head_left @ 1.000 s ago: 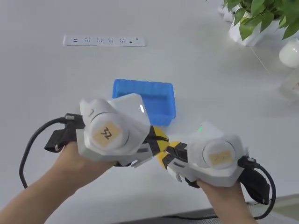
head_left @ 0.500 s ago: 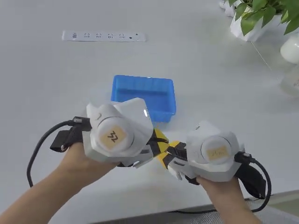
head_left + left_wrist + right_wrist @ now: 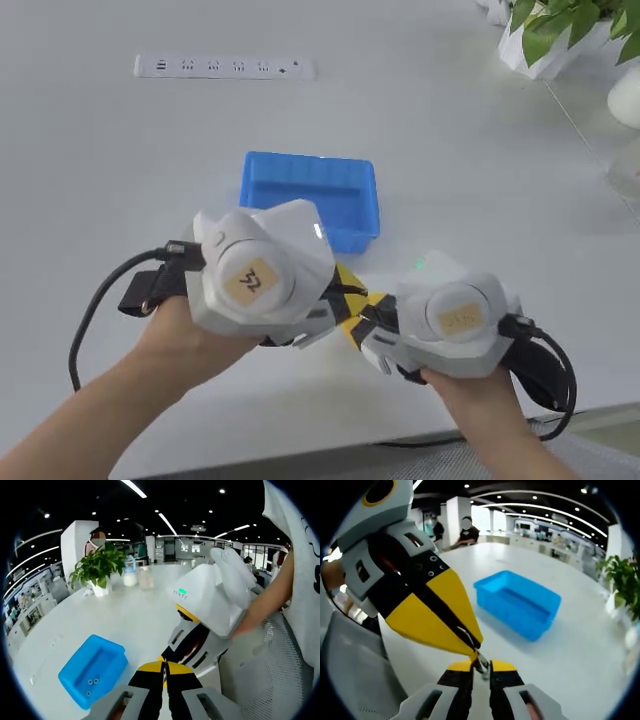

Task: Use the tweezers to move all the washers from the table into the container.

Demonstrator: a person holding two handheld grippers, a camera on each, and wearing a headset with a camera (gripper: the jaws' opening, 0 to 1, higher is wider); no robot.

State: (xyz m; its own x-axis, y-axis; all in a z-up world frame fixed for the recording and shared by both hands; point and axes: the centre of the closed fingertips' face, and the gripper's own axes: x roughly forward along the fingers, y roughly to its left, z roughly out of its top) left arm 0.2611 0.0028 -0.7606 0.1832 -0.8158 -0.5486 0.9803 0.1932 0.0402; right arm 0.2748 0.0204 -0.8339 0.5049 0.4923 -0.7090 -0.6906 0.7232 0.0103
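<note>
White table [image 3: 120, 150]: left gripper [image 3: 164, 669], right gripper [image 3: 481, 671] pinch tweezers [image 3: 479, 660].

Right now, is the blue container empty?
Not empty: in the left gripper view, three small washers lie inside the blue container.

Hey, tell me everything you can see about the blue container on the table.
The blue container is a shallow, open-topped rectangular bin that looks like moulded plastic, with rounded corners and a slightly flared rim. It sits flat and upright on the white table, just beyond the person's hands. In the left gripper view, a few small ring-shaped washers lie on its floor near one end. Nothing else can be seen touching it.
</note>
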